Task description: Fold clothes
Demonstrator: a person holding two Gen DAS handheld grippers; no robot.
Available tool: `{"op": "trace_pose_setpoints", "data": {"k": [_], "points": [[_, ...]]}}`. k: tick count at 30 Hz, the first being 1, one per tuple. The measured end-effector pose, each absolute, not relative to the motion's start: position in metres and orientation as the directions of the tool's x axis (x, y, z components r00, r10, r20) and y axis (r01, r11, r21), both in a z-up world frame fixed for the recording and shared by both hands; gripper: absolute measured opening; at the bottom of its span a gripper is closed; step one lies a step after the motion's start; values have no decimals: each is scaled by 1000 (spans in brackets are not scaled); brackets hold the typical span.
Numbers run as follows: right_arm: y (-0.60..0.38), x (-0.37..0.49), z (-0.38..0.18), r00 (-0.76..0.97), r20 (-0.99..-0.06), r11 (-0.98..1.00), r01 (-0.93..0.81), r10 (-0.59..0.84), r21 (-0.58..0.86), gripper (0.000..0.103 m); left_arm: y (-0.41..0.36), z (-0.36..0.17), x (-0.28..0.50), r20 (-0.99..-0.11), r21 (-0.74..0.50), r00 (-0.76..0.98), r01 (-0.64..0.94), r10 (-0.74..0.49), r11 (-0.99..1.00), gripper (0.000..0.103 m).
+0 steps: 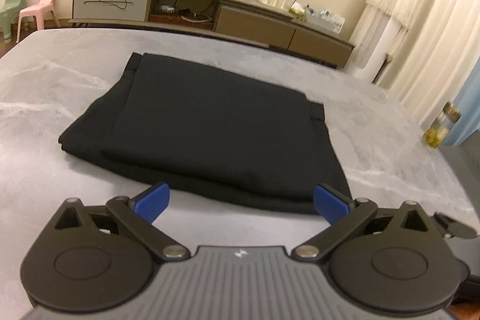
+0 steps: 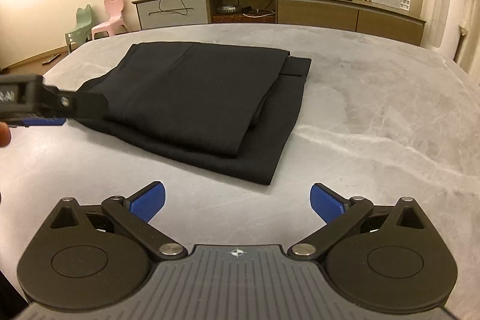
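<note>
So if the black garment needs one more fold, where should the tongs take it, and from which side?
Probably at the near right corner of the black garment, coming in low from the table's near side. There the lower layer sticks out past the folded top layer as a thin flat edge, right ahead of the open right tongs.

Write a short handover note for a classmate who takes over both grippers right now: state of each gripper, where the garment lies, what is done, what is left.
Left gripper: open, holding nothing, at the near edge of the black garment.
Right gripper: open, holding nothing, above bare table short of the garment's near corner.
The garment lies folded in layers on the grey marble-patterned table; the top layer sits offset, so a lower layer shows along the near and right sides.
Done: the folding, as far as the layers show.
Left: probably only squaring up the offset edges, or one more fold if a smaller stack is wanted.
</note>
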State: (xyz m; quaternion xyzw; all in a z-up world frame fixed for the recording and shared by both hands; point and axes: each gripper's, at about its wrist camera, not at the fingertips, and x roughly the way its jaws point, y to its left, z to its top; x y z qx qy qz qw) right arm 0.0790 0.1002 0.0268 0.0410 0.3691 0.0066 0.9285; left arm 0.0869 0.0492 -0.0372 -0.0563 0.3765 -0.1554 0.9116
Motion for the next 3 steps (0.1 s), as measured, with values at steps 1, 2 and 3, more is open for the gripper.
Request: {"op": "trace_pose_setpoints", "data": {"k": [1, 2, 3], "points": [[99, 79, 27, 729, -683, 997, 21, 40, 80, 102, 45, -38, 86, -675, -205, 667, 240, -315, 949, 103], [98, 80, 26, 730, -682, 996, 24, 39, 83, 102, 41, -38, 85, -680, -191, 666, 242, -306, 951, 103], [96, 80, 26, 731, -681, 996, 27, 39, 87, 102, 38, -38, 83, -684, -178, 666, 244, -298, 953, 103]]}}
